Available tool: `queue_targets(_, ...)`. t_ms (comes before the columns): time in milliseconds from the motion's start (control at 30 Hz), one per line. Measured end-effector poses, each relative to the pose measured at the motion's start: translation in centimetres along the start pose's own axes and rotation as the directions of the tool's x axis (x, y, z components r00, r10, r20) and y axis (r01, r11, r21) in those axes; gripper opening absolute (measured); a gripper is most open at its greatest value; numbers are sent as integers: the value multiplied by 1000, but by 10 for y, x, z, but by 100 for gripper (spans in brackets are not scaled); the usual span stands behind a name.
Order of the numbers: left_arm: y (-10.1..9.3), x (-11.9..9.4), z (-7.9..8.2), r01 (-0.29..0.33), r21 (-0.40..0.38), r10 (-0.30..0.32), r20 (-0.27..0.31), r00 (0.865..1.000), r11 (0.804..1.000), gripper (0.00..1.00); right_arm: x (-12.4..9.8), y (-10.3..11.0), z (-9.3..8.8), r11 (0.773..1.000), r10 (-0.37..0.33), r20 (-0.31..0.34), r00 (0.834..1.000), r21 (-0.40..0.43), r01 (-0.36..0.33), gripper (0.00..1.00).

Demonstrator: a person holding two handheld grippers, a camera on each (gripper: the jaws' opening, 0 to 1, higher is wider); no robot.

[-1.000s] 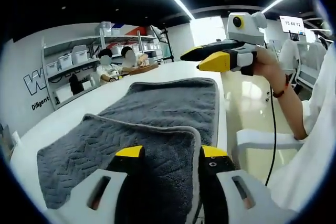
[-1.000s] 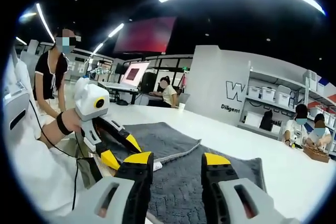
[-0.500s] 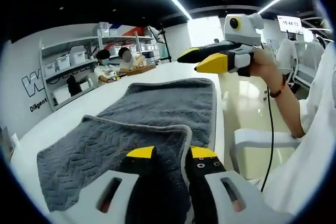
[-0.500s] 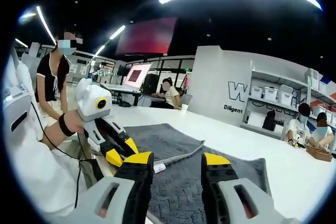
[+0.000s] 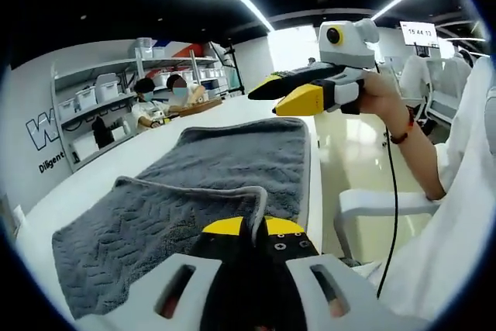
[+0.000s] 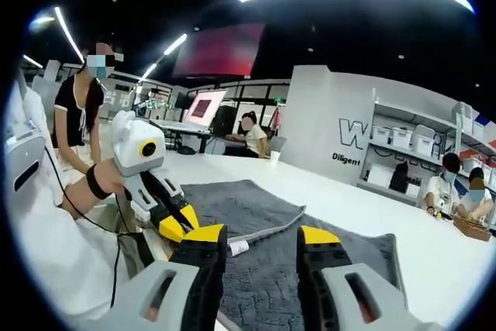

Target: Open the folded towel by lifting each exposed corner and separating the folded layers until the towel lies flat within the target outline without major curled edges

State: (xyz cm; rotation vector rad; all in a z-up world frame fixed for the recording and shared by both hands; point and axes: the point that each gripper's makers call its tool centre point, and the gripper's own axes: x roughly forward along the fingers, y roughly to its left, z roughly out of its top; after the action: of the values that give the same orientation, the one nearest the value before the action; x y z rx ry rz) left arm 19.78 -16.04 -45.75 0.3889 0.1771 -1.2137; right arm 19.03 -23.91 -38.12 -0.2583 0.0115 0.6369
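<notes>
Jaws: left gripper (image 5: pixel 254 228) pinches 1 grey towel (image 5: pixel 225 160) corner, right gripper (image 6: pixel 260 236) gapes wide.

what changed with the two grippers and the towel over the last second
The left gripper closed its fingers on the folded corner of the grey towel; a second ago they stood open on either side of that edge. The corner now looks pinched and slightly raised. The right gripper stayed open, held above the towel without touching it. The rest of the towel kept its fold on the white table.
</notes>
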Motion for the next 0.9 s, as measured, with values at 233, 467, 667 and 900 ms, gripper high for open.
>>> queue_targets(233,0,-2,9,10,-79,-6,57,998,997,1,1,3,3,1000,0,8,1000,-4,0,31)
queue_targets(467,4,-5,16,23,-189,0,118,993,982,1,2,5,6,1000,3,20,1000,-7,-3,30)
queue_targets(667,5,-9,25,39,-268,8,170,985,963,0,6,9,2,1000,19,-3,1000,-12,-19,31)
queue_targets(900,9,-14,36,42,-295,32,241,970,954,0,7,11,3,1000,27,4,1000,-15,-27,30)
